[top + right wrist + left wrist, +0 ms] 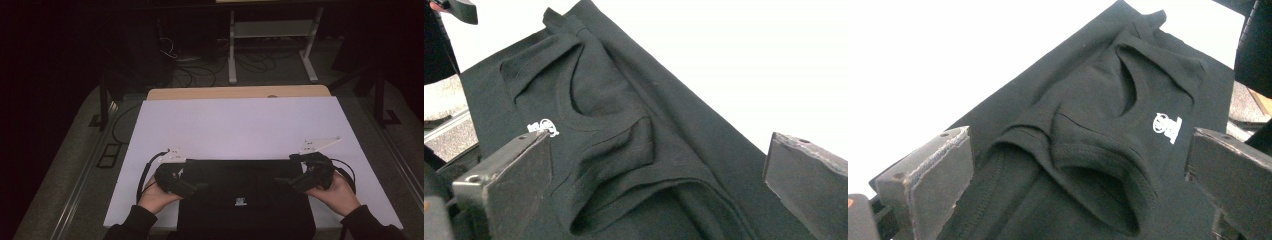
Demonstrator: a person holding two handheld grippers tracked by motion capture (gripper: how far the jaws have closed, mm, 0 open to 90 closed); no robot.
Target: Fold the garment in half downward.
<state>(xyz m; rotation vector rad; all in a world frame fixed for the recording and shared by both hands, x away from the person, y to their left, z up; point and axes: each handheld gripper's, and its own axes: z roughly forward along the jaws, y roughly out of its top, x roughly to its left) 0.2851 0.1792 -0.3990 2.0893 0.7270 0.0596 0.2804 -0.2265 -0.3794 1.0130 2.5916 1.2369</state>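
Note:
A black garment (245, 210) with a small white logo (240, 202) lies folded at the near edge of the white board (240, 125). My left gripper (197, 187) rests at the garment's left edge and my right gripper (286, 181) at its right edge, each held in a hand. In the left gripper view the jaws (1078, 145) stand wide apart over rumpled folds of the garment (1088, 130), gripping nothing. The right gripper view shows the same: open jaws (656, 145) above the folded cloth (614, 125), with the logo (543, 126) near the left jaw.
The white board lies on a wooden table (240, 92). Beyond the table stand a white metal frame (270, 35) and loose cables (200, 70) on the floor. Bare board stretches behind the garment.

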